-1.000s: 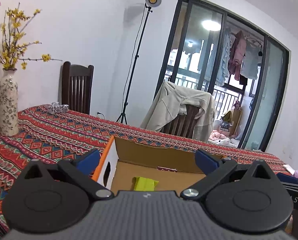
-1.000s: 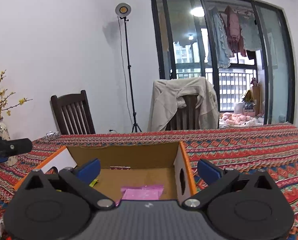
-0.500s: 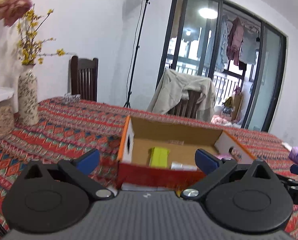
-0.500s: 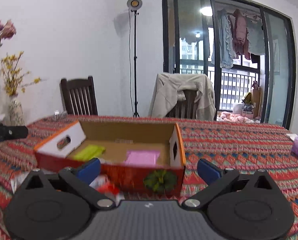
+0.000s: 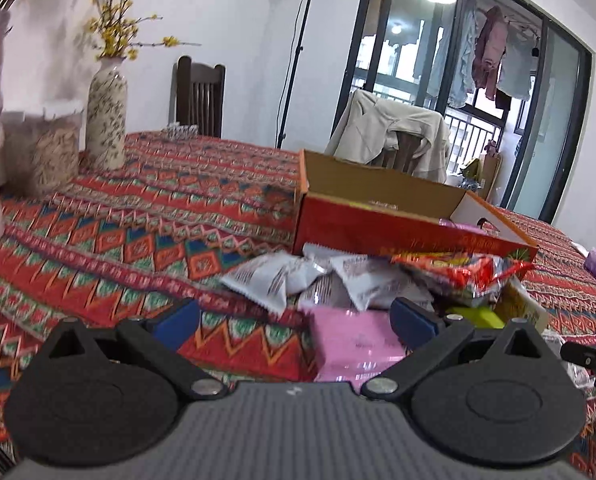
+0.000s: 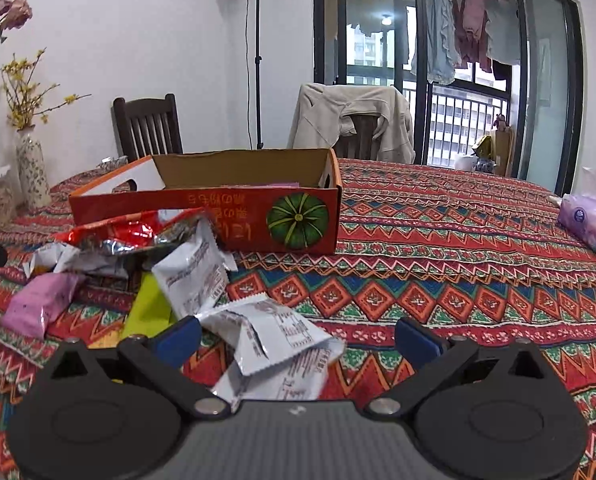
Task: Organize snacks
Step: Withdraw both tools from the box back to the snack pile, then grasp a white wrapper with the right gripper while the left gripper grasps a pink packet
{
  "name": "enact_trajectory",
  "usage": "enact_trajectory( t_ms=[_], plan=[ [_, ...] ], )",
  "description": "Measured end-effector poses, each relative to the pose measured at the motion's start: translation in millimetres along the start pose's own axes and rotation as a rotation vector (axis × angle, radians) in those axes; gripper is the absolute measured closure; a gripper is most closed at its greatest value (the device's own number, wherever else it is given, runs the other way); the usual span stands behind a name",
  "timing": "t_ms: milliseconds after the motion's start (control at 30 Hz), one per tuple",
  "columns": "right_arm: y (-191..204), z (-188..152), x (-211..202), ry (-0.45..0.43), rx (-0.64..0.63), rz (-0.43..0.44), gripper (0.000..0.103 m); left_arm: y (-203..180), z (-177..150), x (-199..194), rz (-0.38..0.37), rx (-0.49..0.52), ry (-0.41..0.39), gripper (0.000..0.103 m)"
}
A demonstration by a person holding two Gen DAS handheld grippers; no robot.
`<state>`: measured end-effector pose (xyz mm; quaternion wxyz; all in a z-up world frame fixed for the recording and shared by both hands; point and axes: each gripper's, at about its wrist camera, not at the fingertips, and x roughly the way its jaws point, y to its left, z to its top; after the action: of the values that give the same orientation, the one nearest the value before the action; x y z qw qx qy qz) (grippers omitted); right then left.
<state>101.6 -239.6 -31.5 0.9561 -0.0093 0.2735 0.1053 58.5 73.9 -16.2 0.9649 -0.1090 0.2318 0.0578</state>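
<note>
Snack packets [image 6: 194,276] lie heaped on the patterned tablecloth [image 6: 438,264] just before the open red carton [image 6: 234,208]; my left tongs [image 5: 294,320] and right tongs [image 6: 298,338] hover spread above them, pinching nothing.

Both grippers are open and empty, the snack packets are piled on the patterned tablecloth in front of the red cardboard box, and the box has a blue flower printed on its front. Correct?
Nearly. The red cardboard box carries a green pumpkin, not a blue flower; the right wrist view shows it.
</note>
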Motion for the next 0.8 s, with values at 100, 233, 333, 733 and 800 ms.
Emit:
enact_trajectory(
  t_ms=[100,233,333,733,800],
  plan=[
    [1.0,1.4,-1.3,-0.004,-0.011,0.013,0.0,0.0,-2.6,-5.5,-0.001,-0.004,0.0,0.0],
    [3.4,9.4,13.7,0.035,-0.065,0.02,0.006,-2.1,-1.0,-10.9,-0.004,0.013,-0.009,0.0],
    [5.8,18.0,28.8,0.084,-0.114,0.046,0.013,-3.9,-0.3,-13.5,-0.005,0.017,-0.01,0.0],
    [0.8,27.5,61.2,0.169,-0.102,0.164,0.057,-8.0,-0.9,-15.2,0.001,0.023,-0.002,0.0],
    [1.2,24.2,57.3,0.146,-0.103,0.162,0.058,-9.4,-0.9,-12.3,0.001,0.025,0.007,0.0]
  ],
)
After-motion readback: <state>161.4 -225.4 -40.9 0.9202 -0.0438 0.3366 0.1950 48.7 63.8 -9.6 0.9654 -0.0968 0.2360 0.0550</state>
